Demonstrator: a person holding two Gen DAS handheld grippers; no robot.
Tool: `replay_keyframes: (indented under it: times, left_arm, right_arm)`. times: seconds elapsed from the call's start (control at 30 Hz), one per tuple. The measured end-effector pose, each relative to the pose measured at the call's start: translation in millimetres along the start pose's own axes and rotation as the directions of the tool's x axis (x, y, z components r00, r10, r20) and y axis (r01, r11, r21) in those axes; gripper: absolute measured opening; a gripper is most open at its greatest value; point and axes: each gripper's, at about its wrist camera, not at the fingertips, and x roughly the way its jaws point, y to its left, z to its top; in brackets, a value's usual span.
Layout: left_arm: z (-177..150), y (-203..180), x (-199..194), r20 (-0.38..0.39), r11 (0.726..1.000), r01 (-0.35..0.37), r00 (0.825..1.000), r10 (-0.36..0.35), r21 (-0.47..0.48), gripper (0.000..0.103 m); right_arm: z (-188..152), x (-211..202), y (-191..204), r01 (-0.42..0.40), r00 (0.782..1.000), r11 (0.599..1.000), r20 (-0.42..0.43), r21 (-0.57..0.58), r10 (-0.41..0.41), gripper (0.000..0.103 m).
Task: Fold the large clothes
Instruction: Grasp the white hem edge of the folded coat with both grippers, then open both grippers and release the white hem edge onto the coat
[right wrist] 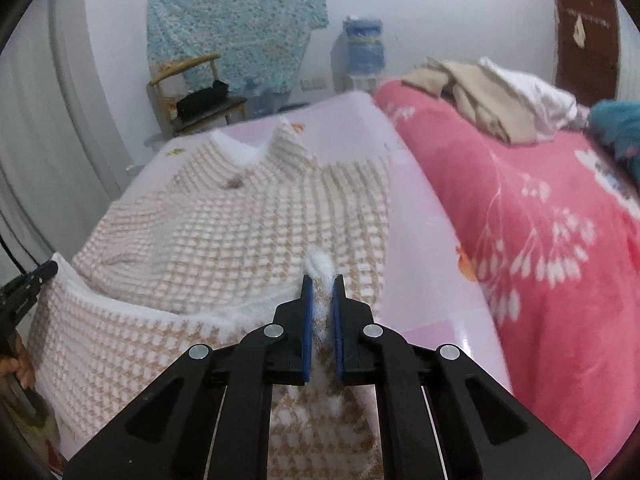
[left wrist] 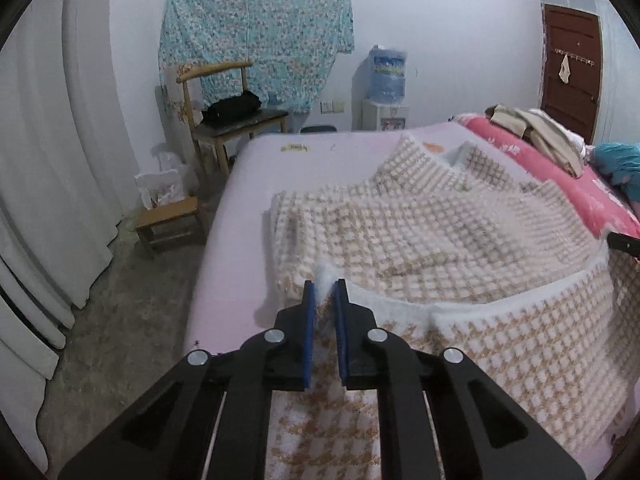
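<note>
A large fuzzy beige-and-white houndstooth coat [left wrist: 420, 224] lies on the pale pink bed [left wrist: 248, 184], collar at the far end. It also shows in the right wrist view [right wrist: 224, 232]. My left gripper [left wrist: 323, 286] is shut on the coat's near hem at its left corner, lifted off the bed. My right gripper [right wrist: 323, 280] is shut on the hem's right corner, white fluff poking out between the pads. The hem hangs raised between both grippers, over the coat's body. The left gripper's tip shows at the left edge of the right wrist view [right wrist: 40, 272].
A pink floral quilt [right wrist: 540, 220] with a pile of clothes [right wrist: 492, 96] covers the bed's right side. Left of the bed are a wooden chair [left wrist: 232, 116] with a black bag, a low stool [left wrist: 172, 216], white curtains [left wrist: 48, 180], and a water dispenser [left wrist: 386, 92].
</note>
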Motion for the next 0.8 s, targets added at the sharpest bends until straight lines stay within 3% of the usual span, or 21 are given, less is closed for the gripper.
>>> replay_keyframes:
  times: [0.2,0.5,0.7,0.77,0.8]
  left_arm:
    - [-18.9,4.0,26.6,-0.053,1.0,0.006,0.999,-0.007,-0.022,0.009]
    - [-23.4,2.3,19.5,-0.051,1.0,-0.001,0.999,0.001,0.001,0.01]
    - [-26.6,0.4,33.0,-0.087,1.0,-0.002,0.996,0.002,0.0,0.013]
    - [-25.5,1.6,32.9,-0.094,1.0,0.006,0.996,-0.007,-0.006,0.013]
    - [-25.0,2.4,33.0,-0.099,1.0,0.012,0.995,-0.013,-0.007,0.013]
  right_arm:
    - [-14.8,26.4,-13.3,-0.021,0.998,0.998,-0.056,0.06,0.025,0.007]
    - [-10.8,11.8,-15.4,-0.04,0.998,0.996,-0.04,0.085,0.044,0.008]
    - [-16.4,33.4,-34.9,-0.107,0.989,0.975,-0.084,0.194,0.126,0.009]
    - [-17.3,31.6,-38.2,-0.123,0.986,0.969,-0.083,0.213,0.143,0.014]
    - [-17.3,28.4,-39.5,-0.122,0.987,0.968,-0.079,0.221,0.142,0.022]
